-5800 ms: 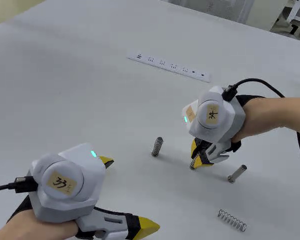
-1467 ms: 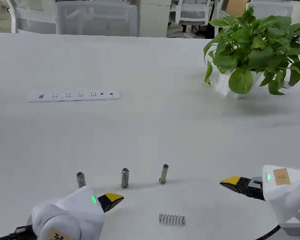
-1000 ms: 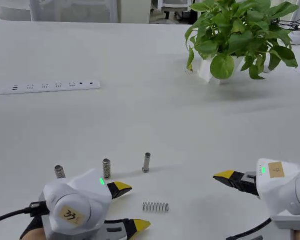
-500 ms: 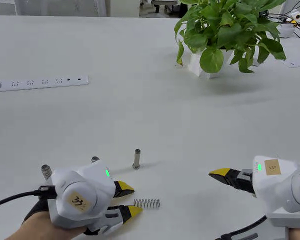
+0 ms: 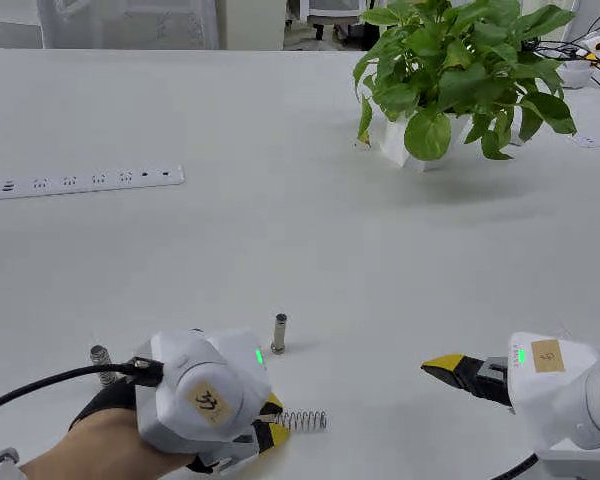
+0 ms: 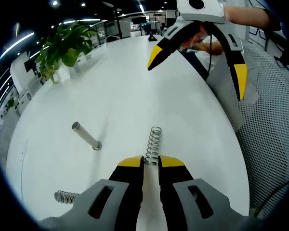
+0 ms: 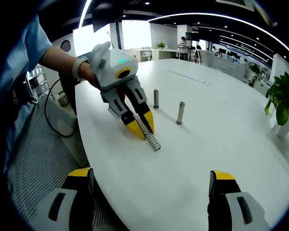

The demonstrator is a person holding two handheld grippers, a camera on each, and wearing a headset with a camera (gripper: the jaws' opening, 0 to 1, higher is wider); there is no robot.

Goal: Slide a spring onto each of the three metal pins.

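Observation:
A loose spring (image 5: 305,421) lies flat on the white table (image 5: 280,250). My left gripper (image 5: 275,420) is down at the spring's left end, jaws shut on the spring (image 6: 154,141). Just behind it stands a bare metal pin (image 5: 279,333). A pin with a spring on it (image 5: 101,362) stands further left. In the right gripper view the left gripper (image 7: 138,126) holds the spring (image 7: 152,138) against the table, in front of the bare pin (image 7: 181,113) and a sprung pin (image 7: 156,98). My right gripper (image 5: 450,368) hovers open at the right, with nothing between its jaws.
A white power strip (image 5: 80,183) lies at the back left. A potted green plant (image 5: 450,80) stands at the back right. The table's near edge (image 7: 91,159) runs close below both grippers.
My left gripper has moved right to the loose spring and gone from open to shut on its end. The right gripper has stayed open in about the same place.

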